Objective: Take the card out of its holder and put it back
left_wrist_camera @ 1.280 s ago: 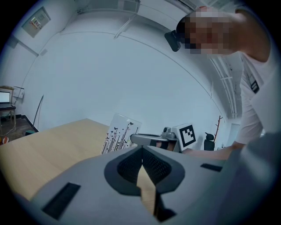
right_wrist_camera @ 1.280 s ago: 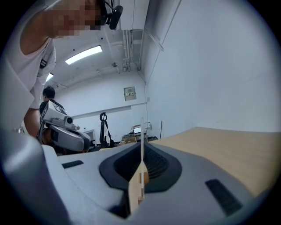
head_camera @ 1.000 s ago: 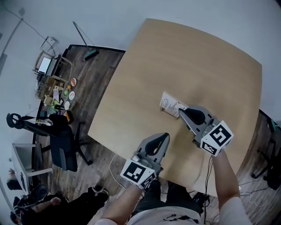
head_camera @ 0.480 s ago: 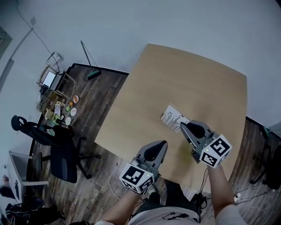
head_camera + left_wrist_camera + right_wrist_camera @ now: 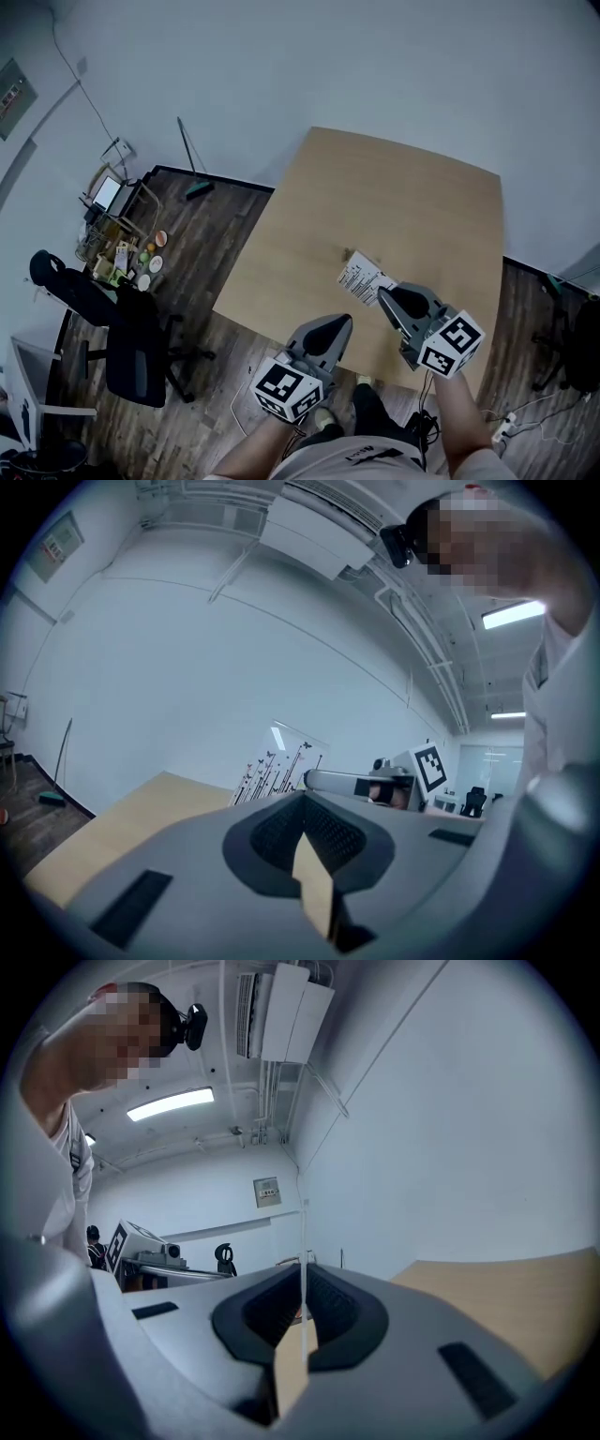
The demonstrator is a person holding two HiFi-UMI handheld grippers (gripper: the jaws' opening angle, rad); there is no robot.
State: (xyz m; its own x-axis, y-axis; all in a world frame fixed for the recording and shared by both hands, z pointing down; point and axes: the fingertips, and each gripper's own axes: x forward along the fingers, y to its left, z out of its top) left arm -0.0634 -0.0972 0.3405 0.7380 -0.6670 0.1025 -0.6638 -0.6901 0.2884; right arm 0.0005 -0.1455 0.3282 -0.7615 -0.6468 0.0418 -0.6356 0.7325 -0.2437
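Your right hand-held gripper (image 5: pixel 381 293) is clamped on the near right corner of the card (image 5: pixel 362 277). In the right gripper view its jaws press together on the card's thin white edge, which rises straight up between them. The card, white with dark print, is over the near half of the wooden surface (image 5: pixel 403 197), angled so its printed face shows from above. You can't tell from here whether its lower edge touches the wood.

Just past the card's far left corner, a small tan piece (image 5: pixel 348 253) rests on the surface. It is too small to tell whether it is the holder.

Your left hand-held gripper (image 5: pixel 348 320) hangs over the near edge of the surface, left of the right one and apart from the card. Its jaws are together with nothing between them.

A black office chair (image 5: pixel 131 328) stands on the floor (image 5: pixel 202 216), well off to the left.
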